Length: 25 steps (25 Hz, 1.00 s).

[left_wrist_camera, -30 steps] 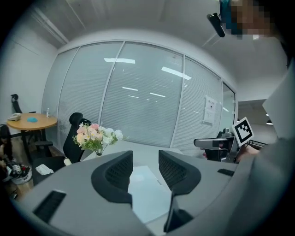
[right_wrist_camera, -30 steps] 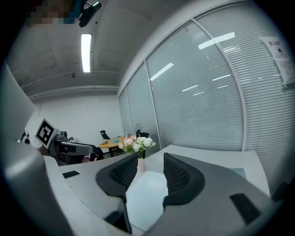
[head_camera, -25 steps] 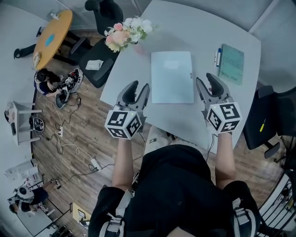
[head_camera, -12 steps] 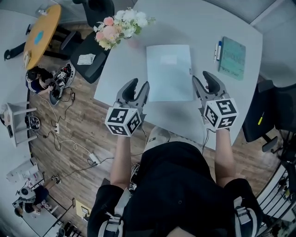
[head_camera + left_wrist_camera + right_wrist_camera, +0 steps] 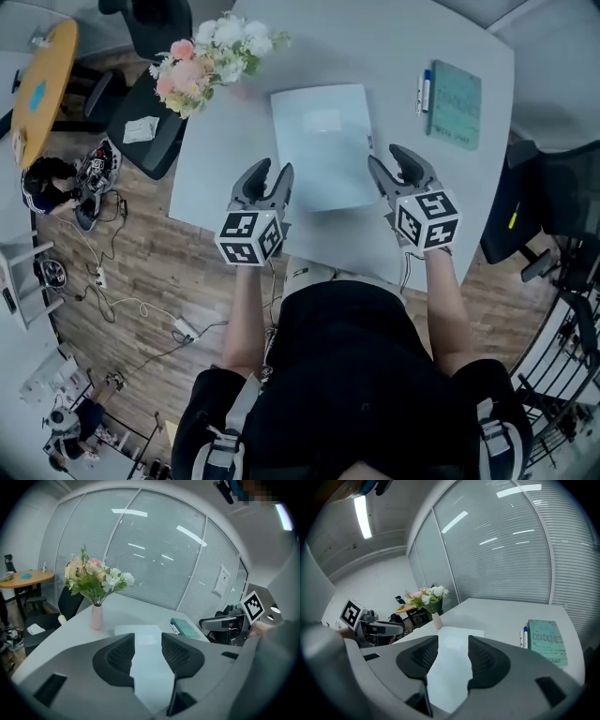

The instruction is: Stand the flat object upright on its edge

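so, you're on the approach: both tongs hang over the near strip of the tabletop (image 5: 394,42), and the lift hasn't begun. your left tongs (image 5: 273,171) stand with jaws apart and nothing between them, by the sheet's near left corner. your right tongs (image 5: 388,157) have just been opening and are empty too, by its near right corner. just beyond both tips the flat object (image 5: 322,141), a pale blue sheet or thin folder, lies flat mid-tabletop. next, i'd judge, you must raise one side. it lies flush, so a jaw has to slip under an edge or pinch a corner while the other tongs steady it as it tips up. the near edge of the tabletop sits close behind your tongs. a pen (image 5: 424,91) and a green book (image 5: 455,92) lie off to the right, apart from the sheet, and a vase of flowers (image 5: 214,58) stands at the far left. bare tabletop beyond gives the most room.
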Available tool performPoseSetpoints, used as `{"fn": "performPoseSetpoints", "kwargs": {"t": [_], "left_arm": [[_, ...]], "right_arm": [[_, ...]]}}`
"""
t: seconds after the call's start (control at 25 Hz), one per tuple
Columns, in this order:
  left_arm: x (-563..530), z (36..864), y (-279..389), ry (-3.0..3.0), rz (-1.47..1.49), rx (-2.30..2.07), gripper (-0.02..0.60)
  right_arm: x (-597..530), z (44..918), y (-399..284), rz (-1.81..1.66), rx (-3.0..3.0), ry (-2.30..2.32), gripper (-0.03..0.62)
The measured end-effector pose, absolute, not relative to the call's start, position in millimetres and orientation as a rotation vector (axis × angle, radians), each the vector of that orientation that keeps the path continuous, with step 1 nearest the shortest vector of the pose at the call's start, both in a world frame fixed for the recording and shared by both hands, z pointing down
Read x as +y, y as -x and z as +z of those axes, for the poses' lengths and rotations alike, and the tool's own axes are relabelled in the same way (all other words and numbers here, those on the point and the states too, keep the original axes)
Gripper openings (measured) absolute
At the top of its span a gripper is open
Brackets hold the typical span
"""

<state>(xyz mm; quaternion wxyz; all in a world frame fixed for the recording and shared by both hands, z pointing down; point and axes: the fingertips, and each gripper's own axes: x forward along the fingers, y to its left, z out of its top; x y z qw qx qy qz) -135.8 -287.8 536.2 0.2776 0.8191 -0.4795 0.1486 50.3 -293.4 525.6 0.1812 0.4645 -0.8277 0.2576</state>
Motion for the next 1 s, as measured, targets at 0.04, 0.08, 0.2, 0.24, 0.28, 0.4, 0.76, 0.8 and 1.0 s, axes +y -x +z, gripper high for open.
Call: {"fn": "performPoseSetpoints", "kwargs": {"t": [0.04,0.08,0.2,0.24,0.28,0.4,0.76,0.8,1.0], "left_arm": [[-292,543,135,-2.194,0.407,-1.271,0.171],[-296,549,135,-2.191,0.419,-1.255,0.170],[-314,567,133,-2.192,0.463,-1.212,0.171],[-320,572,134,-2.190,0.473,-1.201,0.172],[-326,578,134,-2.185,0.479,-1.191,0.172],[-341,595,134,-2.174,0.496,-1.162,0.174],[-377,645,139,-2.113,0.549,-1.112,0.196],[-380,650,139,-2.109,0.556,-1.105,0.199],[-393,668,145,-2.066,0.558,-1.100,0.215]], "right_arm": [[-296,531,-50,0.739,-2.326,-1.310,0.196],[-300,536,-50,0.752,-2.315,-1.311,0.196],[-316,552,-49,0.792,-2.289,-1.316,0.202],[-322,558,-48,0.802,-2.280,-1.318,0.202],[-327,564,-48,0.811,-2.269,-1.318,0.203],[-341,582,-45,0.836,-2.236,-1.322,0.206],[-372,630,-45,0.920,-2.154,-1.320,0.227],[-375,634,-46,0.925,-2.146,-1.317,0.230],[-393,653,-52,0.966,-2.119,-1.342,0.241]]}}
